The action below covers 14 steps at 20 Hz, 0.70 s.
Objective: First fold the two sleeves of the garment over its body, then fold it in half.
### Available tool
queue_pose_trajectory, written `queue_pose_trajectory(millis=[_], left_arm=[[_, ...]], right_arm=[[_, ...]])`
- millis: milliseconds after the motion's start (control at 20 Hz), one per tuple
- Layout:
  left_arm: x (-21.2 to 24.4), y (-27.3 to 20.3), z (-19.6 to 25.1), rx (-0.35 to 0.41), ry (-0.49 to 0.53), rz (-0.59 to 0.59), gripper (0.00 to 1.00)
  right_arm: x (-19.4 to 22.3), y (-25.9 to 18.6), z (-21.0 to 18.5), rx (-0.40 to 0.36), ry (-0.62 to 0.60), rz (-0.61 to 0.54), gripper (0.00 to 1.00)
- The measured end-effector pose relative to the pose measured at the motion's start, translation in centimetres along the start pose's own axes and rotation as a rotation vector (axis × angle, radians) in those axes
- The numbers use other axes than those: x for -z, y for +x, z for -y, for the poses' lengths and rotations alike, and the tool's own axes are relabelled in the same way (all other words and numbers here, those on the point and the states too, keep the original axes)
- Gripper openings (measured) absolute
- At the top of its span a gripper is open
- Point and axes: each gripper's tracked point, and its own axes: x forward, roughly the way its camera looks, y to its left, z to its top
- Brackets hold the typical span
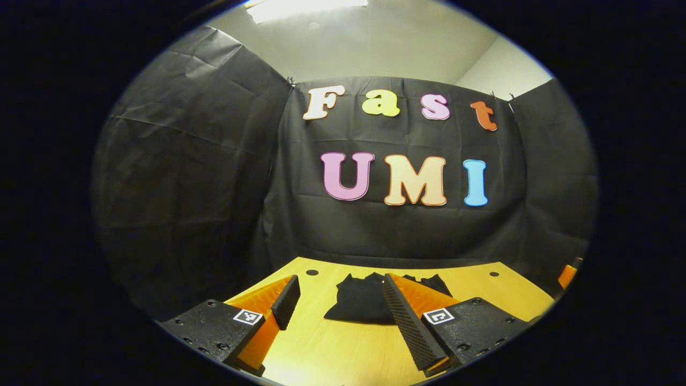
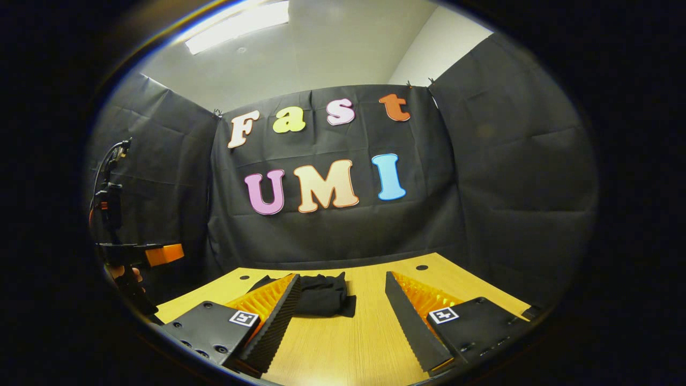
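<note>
A black garment [image 1: 362, 303] lies bunched in a compact heap on the wooden table [image 1: 332, 354], toward its far side. In the left gripper view my left gripper [image 1: 343, 311] is open, held above the table short of the garment, its right finger overlapping the heap's right part. In the right gripper view the same garment [image 2: 324, 296] lies ahead and to the left, partly behind my right gripper's left finger. My right gripper [image 2: 343, 316] is open with nothing between its fingers. At the far left of that view the left gripper [image 2: 134, 257] shows, held by a hand.
The table top [image 2: 353, 343] has small dark holes near its far corners. Black cloth walls close the booth on three sides right behind the table. An orange part shows at the right rim of the left gripper view [image 1: 567, 276].
</note>
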Motion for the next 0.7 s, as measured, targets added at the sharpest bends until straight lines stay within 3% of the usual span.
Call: queue_pose_trajectory(millis=[700], left_arm=[[0.7,-0.7,-0.5,0.040,-0.006,0.012,0.93]], right_arm=[[-0.4,-1.0,-1.0,-0.003,-0.008,0.023,0.99]])
